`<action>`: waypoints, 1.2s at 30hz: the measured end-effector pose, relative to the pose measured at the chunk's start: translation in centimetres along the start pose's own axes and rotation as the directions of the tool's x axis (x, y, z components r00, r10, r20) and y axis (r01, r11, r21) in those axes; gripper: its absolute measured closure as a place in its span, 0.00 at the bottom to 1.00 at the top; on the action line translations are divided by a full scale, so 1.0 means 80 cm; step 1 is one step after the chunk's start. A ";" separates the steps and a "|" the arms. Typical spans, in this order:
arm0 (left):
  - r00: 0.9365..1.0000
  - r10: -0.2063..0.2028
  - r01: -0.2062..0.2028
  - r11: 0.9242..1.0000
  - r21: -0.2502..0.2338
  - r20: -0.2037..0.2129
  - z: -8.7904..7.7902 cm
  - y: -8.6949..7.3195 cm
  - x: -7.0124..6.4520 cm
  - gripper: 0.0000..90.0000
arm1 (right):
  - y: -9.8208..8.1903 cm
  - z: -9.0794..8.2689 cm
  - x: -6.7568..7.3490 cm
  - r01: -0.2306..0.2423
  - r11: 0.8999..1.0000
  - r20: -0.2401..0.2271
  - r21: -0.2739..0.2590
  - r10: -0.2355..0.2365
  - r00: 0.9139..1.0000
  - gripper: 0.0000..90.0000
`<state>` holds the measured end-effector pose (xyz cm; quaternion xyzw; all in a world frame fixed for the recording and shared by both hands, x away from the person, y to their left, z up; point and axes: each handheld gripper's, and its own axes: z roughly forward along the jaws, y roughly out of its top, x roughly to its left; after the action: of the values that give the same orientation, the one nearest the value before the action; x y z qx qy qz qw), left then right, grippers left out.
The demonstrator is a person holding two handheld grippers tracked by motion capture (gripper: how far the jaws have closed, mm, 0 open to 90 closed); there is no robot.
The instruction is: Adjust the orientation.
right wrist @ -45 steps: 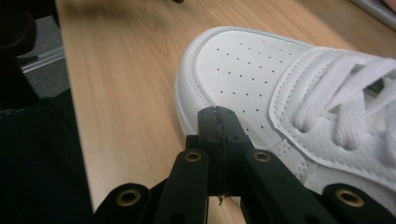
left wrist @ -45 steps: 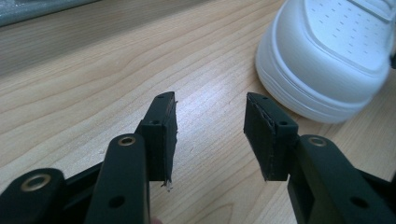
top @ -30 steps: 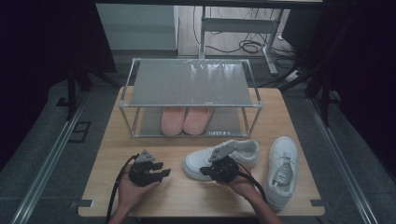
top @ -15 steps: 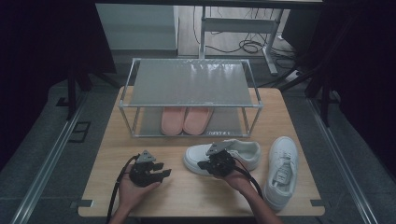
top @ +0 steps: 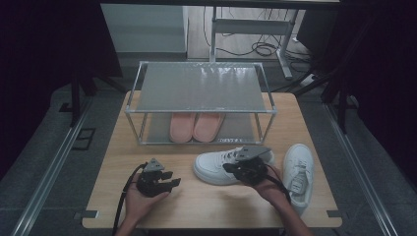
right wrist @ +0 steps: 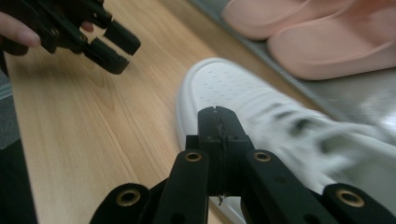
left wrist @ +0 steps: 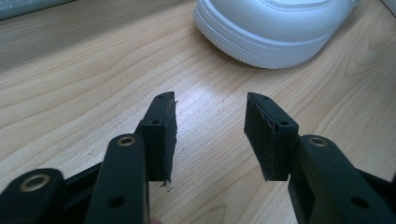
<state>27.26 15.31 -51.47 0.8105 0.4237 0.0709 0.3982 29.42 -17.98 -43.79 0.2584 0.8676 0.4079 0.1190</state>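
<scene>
Right gripper (right wrist: 217, 112) jaws pressed together, nothing held, above white sneaker (top: 231, 164); left gripper (left wrist: 210, 135) wide, empty. Risk: sneaker shoved across bench (top: 196, 201) if contacted closed

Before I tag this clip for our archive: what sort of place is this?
Probably a lab or studio set up for recording, not a home: a wooden table ringed by dark curtains, a small shoe rack with shoes staged on it, and loose cables on the floor behind.
</scene>
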 end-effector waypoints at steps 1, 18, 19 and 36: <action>1.000 0.000 0.000 1.000 0.000 0.000 0.000 0.000 0.000 0.60 | 0.000 -0.010 -0.003 -0.004 1.000 0.011 -0.003 0.004 1.000 1.00; 1.000 0.003 -0.003 1.000 -0.009 0.006 -0.004 0.003 -0.003 0.60 | -0.032 -0.091 -0.110 -0.175 0.985 0.188 0.006 0.171 0.967 1.00; 1.000 0.003 -0.003 1.000 -0.009 0.005 -0.004 0.003 -0.002 0.60 | -0.034 -0.091 -0.115 -0.185 0.983 0.195 0.009 0.180 0.964 1.00; 1.000 0.001 -0.001 1.000 -0.011 0.005 -0.004 0.004 -0.003 0.60 | -0.052 -0.062 -0.172 -0.295 0.950 0.229 0.100 0.267 0.936 1.00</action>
<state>27.10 15.22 -50.97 0.8087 0.4219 0.0717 0.4036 37.42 -30.95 -43.88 0.4293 0.8291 0.3321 0.1340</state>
